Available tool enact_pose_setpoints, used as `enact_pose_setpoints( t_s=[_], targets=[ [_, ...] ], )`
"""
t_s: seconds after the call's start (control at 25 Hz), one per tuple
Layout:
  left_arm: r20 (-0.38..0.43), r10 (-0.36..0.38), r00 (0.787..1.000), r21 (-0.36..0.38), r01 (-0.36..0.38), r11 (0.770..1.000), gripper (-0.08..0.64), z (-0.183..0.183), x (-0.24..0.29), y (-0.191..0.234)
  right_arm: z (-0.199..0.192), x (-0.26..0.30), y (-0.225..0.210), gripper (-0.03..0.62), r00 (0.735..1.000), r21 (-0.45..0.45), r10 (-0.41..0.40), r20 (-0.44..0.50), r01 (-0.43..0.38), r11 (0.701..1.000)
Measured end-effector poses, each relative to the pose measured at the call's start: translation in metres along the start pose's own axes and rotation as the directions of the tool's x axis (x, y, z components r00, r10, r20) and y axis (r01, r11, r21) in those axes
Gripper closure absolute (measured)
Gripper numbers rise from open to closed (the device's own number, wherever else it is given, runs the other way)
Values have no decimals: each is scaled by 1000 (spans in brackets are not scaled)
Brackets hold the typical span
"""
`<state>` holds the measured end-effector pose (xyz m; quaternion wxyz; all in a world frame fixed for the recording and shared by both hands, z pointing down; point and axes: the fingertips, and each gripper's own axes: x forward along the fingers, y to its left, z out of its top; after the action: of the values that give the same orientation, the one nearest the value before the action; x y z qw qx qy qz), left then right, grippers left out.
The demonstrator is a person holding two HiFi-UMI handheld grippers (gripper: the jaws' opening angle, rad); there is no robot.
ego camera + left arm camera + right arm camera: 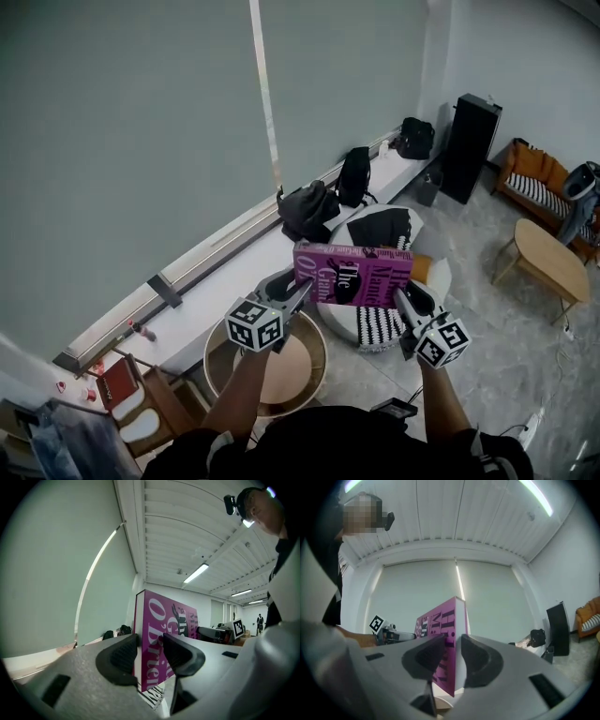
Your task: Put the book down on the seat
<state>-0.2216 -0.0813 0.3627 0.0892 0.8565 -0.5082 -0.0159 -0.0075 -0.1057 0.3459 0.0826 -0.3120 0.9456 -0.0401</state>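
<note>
I hold a thick magenta book point(352, 274) with white lettering in the air between both grippers, above a round white seat point(441, 277) draped with black and striped cloths. My left gripper point(298, 293) is shut on the book's left end, its jaws clamping the book point(157, 634) on both covers. My right gripper point(404, 299) is shut on the right end, pads pressed on the book point(449, 641) from both sides. The book stands upright on its long edge, the cover facing me.
A round wooden stool point(284, 367) stands below my left arm. Black bags point(307, 210) lie along the white window ledge point(225, 281). A tall black speaker point(471, 145), an oval wooden table point(550, 258) and an orange sofa point(534, 173) stand at the right.
</note>
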Motion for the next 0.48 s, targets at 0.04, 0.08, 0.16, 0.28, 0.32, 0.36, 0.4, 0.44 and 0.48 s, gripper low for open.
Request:
enact_pose_setpoints(
  t_s=[0.04, 0.08, 0.16, 0.28, 0.32, 0.36, 0.4, 0.44, 0.48],
  targets=[
    [-2, -11, 1000, 3, 11, 1000, 377, -1, 7, -8, 2, -8, -6, 468, 1000, -2, -11, 2, 11, 1000],
    [-4, -22, 1000, 5, 22, 1000, 377, -3, 15, -15, 3, -16, -13, 468, 1000, -2, -21, 5, 21, 1000],
    [-5, -41, 999, 5, 41, 999, 377, -4, 29, -29, 5, -31, -26, 468, 999, -3, -42, 12, 42, 999],
    [-7, -70, 998, 2, 70, 998, 377, -8, 50, -50, 10, -53, -44, 468, 997, -4, -75, 20, 75, 997],
    [-11, -80, 997, 1, 80, 997, 377, -10, 57, -56, 12, -60, -50, 468, 996, -6, -85, 22, 85, 996],
    [-15, -89, 996, 0, 89, 996, 377, -12, 63, -63, 13, -67, -55, 468, 995, -8, -95, 23, 95, 995],
    [-18, -98, 995, 0, 98, 995, 377, -14, 69, -69, 13, -74, -60, 468, 994, -9, -104, 25, 104, 995],
    [-21, -107, 994, 0, 107, 994, 377, -16, 74, -75, 13, -81, -65, 468, 993, -9, -112, 27, 113, 994],
    [-24, -115, 993, 0, 115, 993, 377, -18, 80, -81, 13, -88, -70, 468, 992, -8, -121, 28, 121, 993]
  ],
)
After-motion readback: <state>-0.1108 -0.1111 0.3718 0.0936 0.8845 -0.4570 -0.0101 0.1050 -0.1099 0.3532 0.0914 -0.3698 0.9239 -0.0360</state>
